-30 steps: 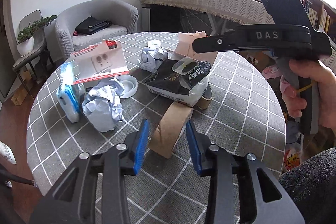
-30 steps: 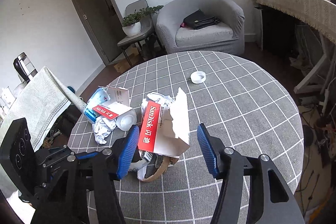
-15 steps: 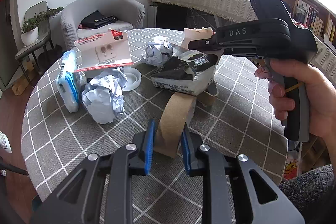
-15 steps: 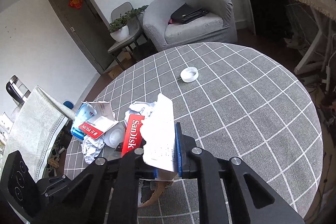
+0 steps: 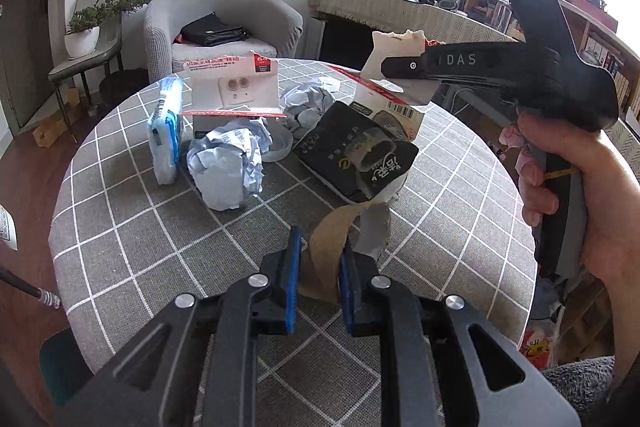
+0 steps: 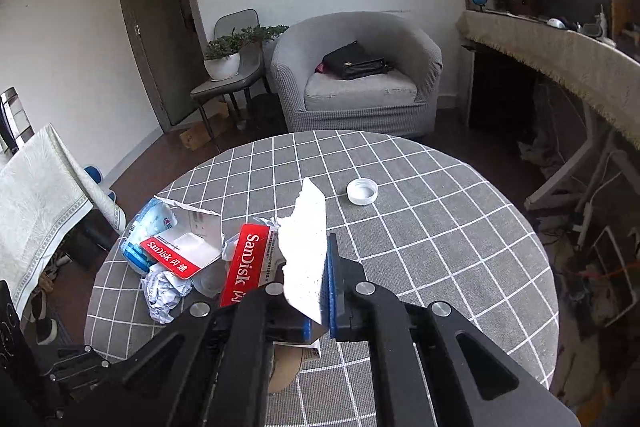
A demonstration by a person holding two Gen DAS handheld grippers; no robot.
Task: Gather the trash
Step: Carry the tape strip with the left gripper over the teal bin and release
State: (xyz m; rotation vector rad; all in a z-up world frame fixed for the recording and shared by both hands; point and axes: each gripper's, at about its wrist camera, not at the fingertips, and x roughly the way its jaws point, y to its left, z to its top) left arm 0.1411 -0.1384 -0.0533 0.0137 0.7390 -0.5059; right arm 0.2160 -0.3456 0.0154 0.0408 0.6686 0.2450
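Round tabletop (image 5: 460, 163), grey check cloth: carries all remaining litter, most of it bunched on one side.

Right gripper (image 6: 320, 303): jaws together, clamped on a torn SanDisk card package (image 6: 308, 247). The package stands lifted off the cloth, white back facing the camera, red printed strip to its left. In the left wrist view the same gripper and the hand (image 5: 576, 187) holding it sit at upper right, package raised above the pile.

Left gripper (image 5: 318, 271): jaws have just been closing on a loop of brown paper tape backing (image 5: 332, 247). The blue pads now stand narrow with the strip between them, pressing on it; the strip's far end curls up toward the black pouch.

Black foil pouch (image 5: 356, 155): lying flat on a white carton, untouched.

Crumpled white paper ball (image 5: 228, 167): near side of pile, untouched. A second crumpled ball (image 5: 308, 103) lies behind it.

Blue tissue pack (image 5: 164, 131): standing on edge at the pile's left.

Second SanDisk blister card (image 5: 232, 87): propped upright behind the paper ball.

White bottle cap (image 6: 362, 191): alone, well apart from the pile.

Progress, as judged: early. Two pieces are gripped but none visibly binned; no bin or bag shows in either view. At least six items wait on the cloth.
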